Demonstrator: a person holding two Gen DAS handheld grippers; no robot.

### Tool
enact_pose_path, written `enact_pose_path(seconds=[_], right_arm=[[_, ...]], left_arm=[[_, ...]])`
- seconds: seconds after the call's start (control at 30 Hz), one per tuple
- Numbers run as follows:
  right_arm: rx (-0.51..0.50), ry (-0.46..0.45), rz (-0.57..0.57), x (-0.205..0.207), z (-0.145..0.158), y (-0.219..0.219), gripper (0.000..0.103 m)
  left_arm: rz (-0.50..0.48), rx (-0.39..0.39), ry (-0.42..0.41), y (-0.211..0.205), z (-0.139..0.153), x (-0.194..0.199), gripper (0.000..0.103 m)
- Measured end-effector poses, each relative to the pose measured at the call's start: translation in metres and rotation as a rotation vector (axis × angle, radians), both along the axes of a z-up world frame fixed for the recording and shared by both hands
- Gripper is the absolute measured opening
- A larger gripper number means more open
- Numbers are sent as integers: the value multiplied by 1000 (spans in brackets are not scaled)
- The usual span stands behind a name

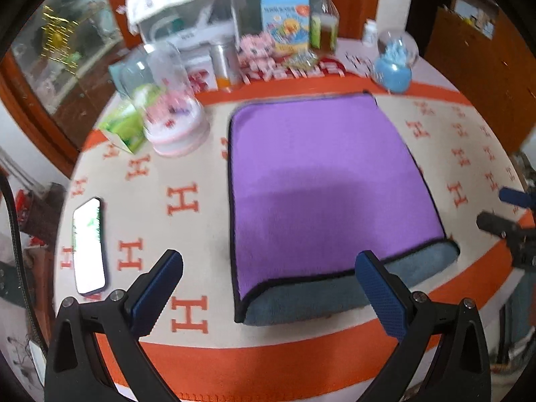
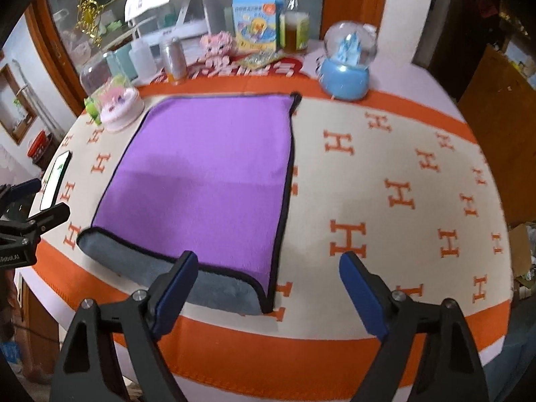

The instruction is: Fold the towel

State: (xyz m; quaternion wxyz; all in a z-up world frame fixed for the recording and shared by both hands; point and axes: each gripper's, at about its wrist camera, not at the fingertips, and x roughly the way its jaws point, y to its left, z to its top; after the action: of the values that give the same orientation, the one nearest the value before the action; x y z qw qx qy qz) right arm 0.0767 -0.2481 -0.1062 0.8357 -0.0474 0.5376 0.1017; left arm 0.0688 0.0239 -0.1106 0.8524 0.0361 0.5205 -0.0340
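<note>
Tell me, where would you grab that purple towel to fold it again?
Probably by the two near corners of the towel, coming in from the near table edge. There the purple layer stops short of the grey layer beneath, so the stacked edges are exposed. The left gripper and right gripper are both open and empty, each near a corner.

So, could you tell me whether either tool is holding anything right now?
Nothing is held: the left tool and right tool are both open above the folded purple-and-grey towel.

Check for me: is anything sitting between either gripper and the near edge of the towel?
Nothing visible. The left gripper and right gripper are both open just short of the towel; only bare tablecloth lies between. The phone sits off to the left.
</note>
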Motion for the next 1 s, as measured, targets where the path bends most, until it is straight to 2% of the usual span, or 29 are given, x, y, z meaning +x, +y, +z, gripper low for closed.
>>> enact_pose_path(seconds=[0.2, 0.3, 0.37, 0.57, 0.67, 0.77, 0.8, 0.83, 1.0], right_arm=[[14, 62, 91, 4, -31, -5, 80], [22, 96, 143, 6, -43, -3, 75], [31, 119, 175, 8, -51, -2, 72], [73, 189, 221, 15, -67, -3, 62], [85, 217, 245, 19, -73, -2, 55], [92, 236, 267, 21, -78, -1, 45], [94, 242, 275, 21, -79, -1, 40], [96, 246, 286, 21, -80, 0, 39], [88, 244, 315, 20, -79, 3, 39]], left_arm=[[-94, 7, 74, 6, -35, 3, 102], [-126, -11, 140, 10, -50, 7, 102], [-138, -20, 164, 12, -57, 9, 98], [-157, -108, 199, 24, -71, 16, 97], [-186, -142, 196, 27, -72, 18, 89], [-217, -176, 218, 30, -75, 22, 76], [-227, -189, 228, 29, -76, 23, 69], [-233, -199, 236, 28, -77, 23, 66], [-260, -240, 253, 27, -78, 25, 65]])
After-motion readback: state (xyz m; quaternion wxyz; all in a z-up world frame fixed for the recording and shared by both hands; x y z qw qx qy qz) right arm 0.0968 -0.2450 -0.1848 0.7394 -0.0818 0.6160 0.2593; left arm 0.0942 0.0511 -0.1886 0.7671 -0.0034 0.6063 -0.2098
